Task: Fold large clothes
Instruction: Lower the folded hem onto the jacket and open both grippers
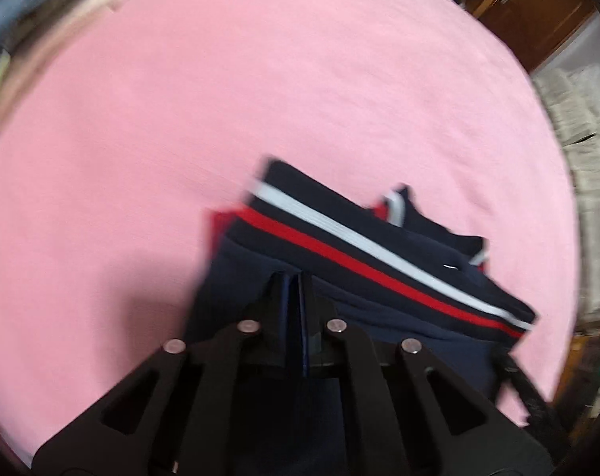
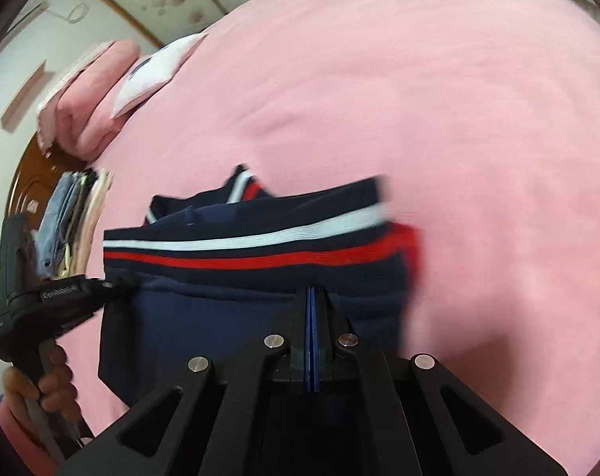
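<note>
The navy sweater [image 2: 252, 277], folded small with its red and white stripes uppermost, lies on the pink bed [image 2: 458, 119], long axis crosswise before you. Your right gripper [image 2: 311, 297] and left gripper [image 1: 290, 289] are both clenched; whether either pinches cloth I cannot tell. You seem to be finishing; next, probably, carry it to the stack of folded clothes [image 2: 77, 214].

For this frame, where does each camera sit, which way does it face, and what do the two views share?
Left wrist: on the left gripper, looking steeply down its shut fingers at the navy striped garment on the pink sheet.
Right wrist: on the right gripper, facing down at it too; the left gripper and hand show.
Shared: garment, sheet, folded stack.
</note>
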The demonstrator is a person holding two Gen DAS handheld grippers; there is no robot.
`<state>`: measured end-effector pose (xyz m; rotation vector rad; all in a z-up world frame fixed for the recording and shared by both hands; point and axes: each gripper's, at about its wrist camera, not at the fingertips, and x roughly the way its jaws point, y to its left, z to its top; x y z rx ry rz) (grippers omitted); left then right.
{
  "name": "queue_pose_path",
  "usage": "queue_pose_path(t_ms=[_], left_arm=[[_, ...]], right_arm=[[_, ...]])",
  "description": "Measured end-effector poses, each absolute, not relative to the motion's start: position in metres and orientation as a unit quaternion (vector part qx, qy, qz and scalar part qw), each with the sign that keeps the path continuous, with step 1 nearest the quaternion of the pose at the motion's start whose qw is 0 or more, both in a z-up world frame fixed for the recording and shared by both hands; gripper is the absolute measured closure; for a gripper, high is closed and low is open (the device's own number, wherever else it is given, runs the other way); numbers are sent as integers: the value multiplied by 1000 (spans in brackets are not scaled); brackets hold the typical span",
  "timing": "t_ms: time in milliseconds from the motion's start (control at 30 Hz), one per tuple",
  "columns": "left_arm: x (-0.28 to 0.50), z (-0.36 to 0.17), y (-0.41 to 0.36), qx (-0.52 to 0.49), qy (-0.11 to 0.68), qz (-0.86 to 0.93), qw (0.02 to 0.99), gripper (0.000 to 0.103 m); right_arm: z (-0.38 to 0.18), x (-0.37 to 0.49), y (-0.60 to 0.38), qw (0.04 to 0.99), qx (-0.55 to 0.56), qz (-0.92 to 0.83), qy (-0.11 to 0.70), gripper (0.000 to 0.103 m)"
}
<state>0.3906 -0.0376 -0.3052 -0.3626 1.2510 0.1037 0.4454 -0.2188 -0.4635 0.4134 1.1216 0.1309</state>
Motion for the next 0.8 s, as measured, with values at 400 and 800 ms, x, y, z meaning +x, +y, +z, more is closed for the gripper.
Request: queue_pose_path(t_ms=[400, 800], left_arm=[[329, -319, -84, -171, 650, -82, 736, 99], [295, -336, -15, -203, 671, 28, 712, 98]], right_arm=[[-449, 403, -182, 749, 273, 221, 561, 103], [-448, 351, -248, 791, 245, 62, 557, 103]])
